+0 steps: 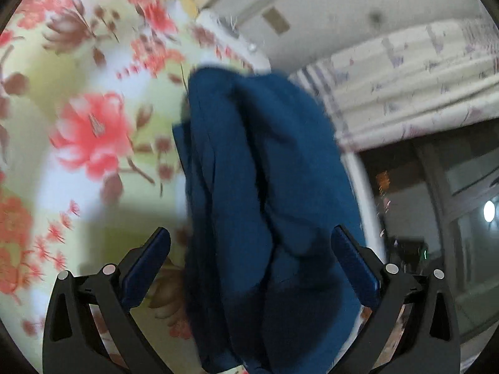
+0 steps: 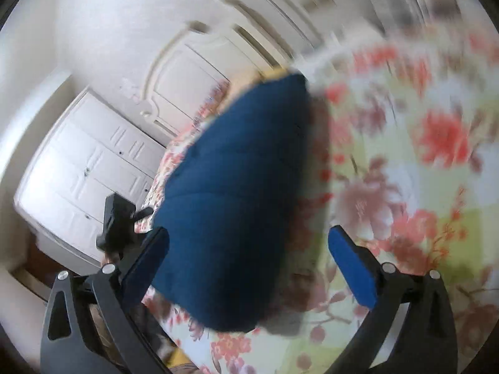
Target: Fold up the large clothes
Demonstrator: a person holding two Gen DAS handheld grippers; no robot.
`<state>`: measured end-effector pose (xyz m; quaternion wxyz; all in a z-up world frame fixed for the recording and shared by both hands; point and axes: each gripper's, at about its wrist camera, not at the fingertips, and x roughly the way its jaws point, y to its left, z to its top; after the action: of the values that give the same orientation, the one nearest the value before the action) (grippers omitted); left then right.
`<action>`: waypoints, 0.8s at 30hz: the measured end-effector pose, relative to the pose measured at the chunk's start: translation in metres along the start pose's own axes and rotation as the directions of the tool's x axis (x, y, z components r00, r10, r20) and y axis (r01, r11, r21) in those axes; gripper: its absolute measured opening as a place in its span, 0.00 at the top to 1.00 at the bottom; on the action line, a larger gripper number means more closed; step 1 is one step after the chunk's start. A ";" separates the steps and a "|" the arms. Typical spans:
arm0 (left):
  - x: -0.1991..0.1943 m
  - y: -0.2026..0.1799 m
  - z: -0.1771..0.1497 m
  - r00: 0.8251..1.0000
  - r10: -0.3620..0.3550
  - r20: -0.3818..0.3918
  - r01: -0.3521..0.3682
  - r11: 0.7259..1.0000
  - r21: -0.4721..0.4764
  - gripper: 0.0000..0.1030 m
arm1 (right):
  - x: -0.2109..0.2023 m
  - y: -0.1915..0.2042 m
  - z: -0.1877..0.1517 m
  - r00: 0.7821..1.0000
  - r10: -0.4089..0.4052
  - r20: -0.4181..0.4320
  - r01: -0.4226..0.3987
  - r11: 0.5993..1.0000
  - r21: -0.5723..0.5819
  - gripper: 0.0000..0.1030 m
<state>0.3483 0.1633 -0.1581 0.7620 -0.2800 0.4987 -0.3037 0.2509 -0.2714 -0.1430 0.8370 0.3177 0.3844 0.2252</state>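
Note:
A dark blue garment (image 1: pixel 265 193) lies bunched in long folds on the floral bed sheet (image 1: pixel 78 131). My left gripper (image 1: pixel 249 249) is open, its blue-padded fingers standing on either side of the cloth's near end. In the right wrist view the same garment (image 2: pixel 237 205) shows as a smooth blue mound on the sheet (image 2: pixel 421 187). My right gripper (image 2: pixel 248 246) is open, its left finger against the cloth's edge and its right finger over bare sheet. Both views are motion-blurred.
A white wardrobe (image 2: pixel 87 168) and a white headboard (image 2: pixel 193 71) stand beyond the bed. The other gripper (image 2: pixel 117 224) shows by the bed's edge. A pale curtain (image 1: pixel 421 84) and a dark window (image 1: pixel 452 218) lie to the right.

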 end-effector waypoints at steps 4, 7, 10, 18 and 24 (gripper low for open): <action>0.016 -0.001 -0.004 1.000 -0.023 -0.009 0.023 0.999 -0.023 0.04 | 0.029 -0.016 0.007 0.997 0.041 -0.064 -0.037 0.997 0.066 0.02; 0.020 0.007 -0.003 0.996 -0.087 -0.014 0.086 0.994 -0.069 0.04 | 0.053 -0.009 0.006 0.991 0.045 -0.124 -0.039 0.998 0.046 0.02; 0.020 0.006 -0.007 0.991 -0.136 -0.012 0.135 0.988 -0.071 0.04 | 0.069 -0.004 0.006 0.986 0.084 -0.146 -0.077 0.996 0.050 0.02; 0.034 -0.013 -0.012 0.999 -0.039 -0.031 0.041 0.997 0.065 0.04 | 0.091 0.007 0.006 0.979 0.101 -0.179 -0.101 0.995 0.013 0.02; 0.036 -0.023 -0.017 0.996 -0.087 -0.012 0.088 0.989 0.122 0.30 | 0.087 0.019 -0.003 0.994 0.052 -0.092 -0.061 0.994 -0.096 0.28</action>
<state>0.3394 0.1193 -0.1684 0.7620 -0.2533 0.4690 -0.3678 0.2991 -0.2031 -0.1748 0.8270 0.2764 0.4007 0.2813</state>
